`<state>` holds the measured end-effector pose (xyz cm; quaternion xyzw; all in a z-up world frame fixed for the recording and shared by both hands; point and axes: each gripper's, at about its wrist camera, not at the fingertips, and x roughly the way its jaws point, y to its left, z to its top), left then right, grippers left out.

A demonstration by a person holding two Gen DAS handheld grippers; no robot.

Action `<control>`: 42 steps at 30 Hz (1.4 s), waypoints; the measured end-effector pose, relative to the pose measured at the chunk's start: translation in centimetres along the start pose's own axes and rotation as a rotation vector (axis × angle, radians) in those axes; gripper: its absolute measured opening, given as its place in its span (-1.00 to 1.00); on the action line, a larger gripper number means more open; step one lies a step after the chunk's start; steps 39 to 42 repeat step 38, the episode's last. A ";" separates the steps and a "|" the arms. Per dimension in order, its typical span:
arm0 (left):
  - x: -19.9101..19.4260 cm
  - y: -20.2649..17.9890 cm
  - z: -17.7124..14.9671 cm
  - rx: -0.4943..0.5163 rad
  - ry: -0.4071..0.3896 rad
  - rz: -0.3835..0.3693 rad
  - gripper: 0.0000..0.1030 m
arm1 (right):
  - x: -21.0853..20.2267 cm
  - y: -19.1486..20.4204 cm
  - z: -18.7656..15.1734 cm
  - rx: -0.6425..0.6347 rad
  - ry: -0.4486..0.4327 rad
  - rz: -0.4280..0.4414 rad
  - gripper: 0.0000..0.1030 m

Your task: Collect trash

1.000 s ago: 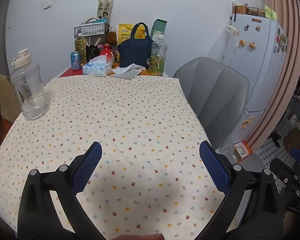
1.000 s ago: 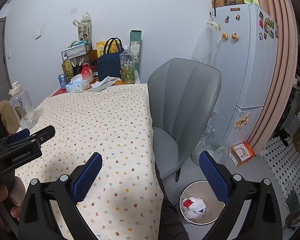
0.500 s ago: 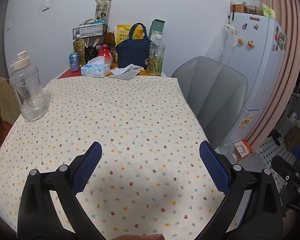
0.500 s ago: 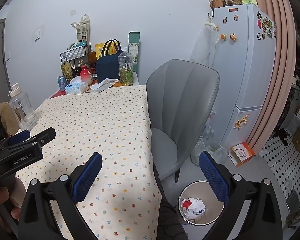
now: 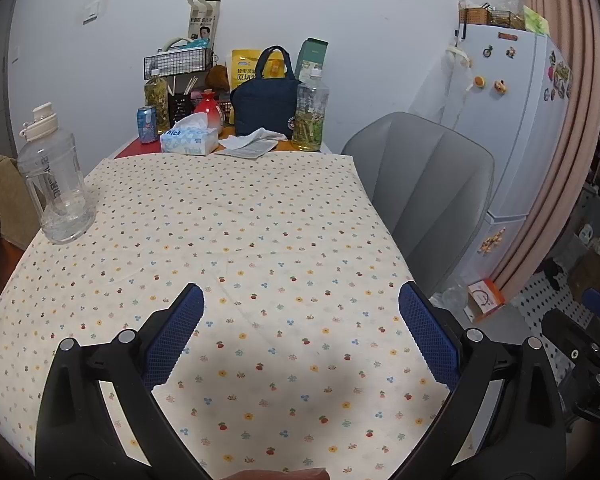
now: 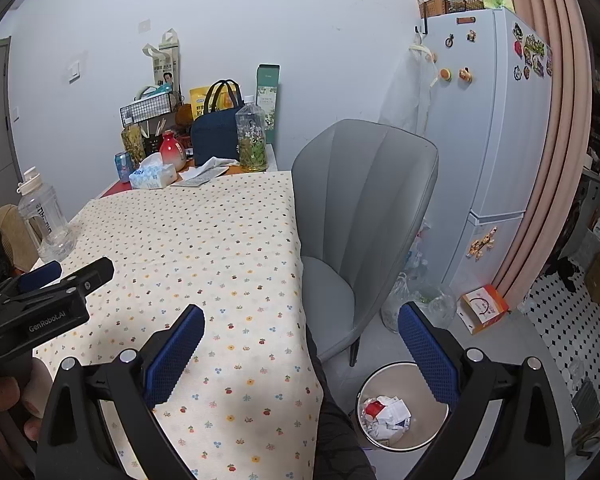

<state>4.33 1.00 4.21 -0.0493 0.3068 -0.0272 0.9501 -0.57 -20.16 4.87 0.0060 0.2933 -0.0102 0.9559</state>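
Progress: crumpled white and red paper trash (image 6: 386, 414) lies in round white floor bin (image 6: 440, 432) | flower-print cloth worktop (image 5: 228, 240) shows me no scraps | left gripper (image 5: 300, 336), right gripper (image 6: 300, 344): fingers wide, empty | I judge collection nearly done.

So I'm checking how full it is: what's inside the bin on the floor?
The bin holds crumpled white paper and a red-and-white wrapper, piled low at the bottom. What lies beneath that pile is covered, and the right claw hides part of the rim.

Both wrist cams face fwd, sharing table (image 5: 260, 220) (image 6: 204, 240).
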 end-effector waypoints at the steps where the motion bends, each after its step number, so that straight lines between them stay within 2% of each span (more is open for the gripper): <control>1: 0.0 -0.1 0.0 0.002 0.000 -0.001 0.88 | 0.0 0.0 0.0 0.002 -0.001 -0.002 0.85; 42: 0.5 0.4 -0.2 0.018 0.009 0.022 0.88 | 1.1 0.7 -0.4 0.013 0.026 -0.003 0.85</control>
